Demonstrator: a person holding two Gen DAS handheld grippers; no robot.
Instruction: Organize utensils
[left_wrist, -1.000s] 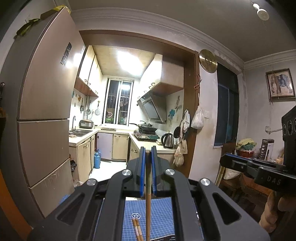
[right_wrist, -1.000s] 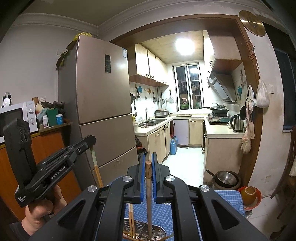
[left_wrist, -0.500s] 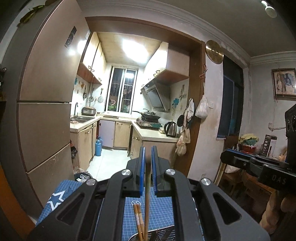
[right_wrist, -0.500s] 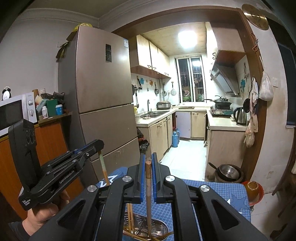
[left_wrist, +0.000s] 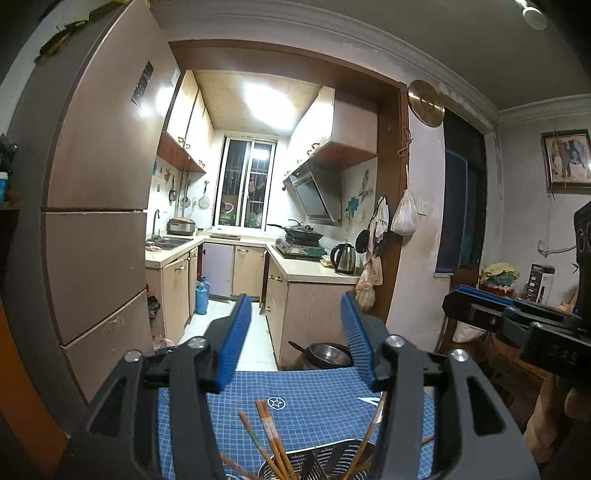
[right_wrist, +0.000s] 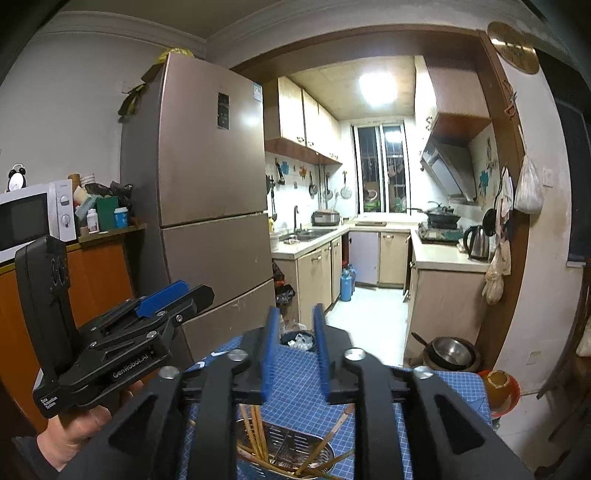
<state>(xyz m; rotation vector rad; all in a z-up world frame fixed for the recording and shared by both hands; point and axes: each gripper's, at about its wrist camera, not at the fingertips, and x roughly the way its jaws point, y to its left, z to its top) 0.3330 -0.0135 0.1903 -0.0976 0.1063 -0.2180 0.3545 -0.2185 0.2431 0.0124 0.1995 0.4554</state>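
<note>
Now both grippers (left_wrist: 293, 334) (right_wrist: 295, 345) just spreading, empty; holder (right_wrist: 284, 448), perhaps perforated, clearer from right

Chopsticks (right_wrist: 255, 432) stand in the holder (right_wrist: 284, 443) on the desk (right_wrist: 303, 402) below me. The fridge (right_wrist: 210, 206) stands behind on the left, the kitchen counter (right_wrist: 439, 258) behind on the right.

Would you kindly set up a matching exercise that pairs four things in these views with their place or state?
Things:
1. left gripper
2. chopsticks
3. kettle
4. microwave

Places or states:
A. on the kitchen counter by the stove
B. standing in the metal utensil basket
C. on the orange cabinet beside the fridge
D. jaws apart, nothing between them

Pairs: 1-D, 2-B, 3-A, 4-C
</note>
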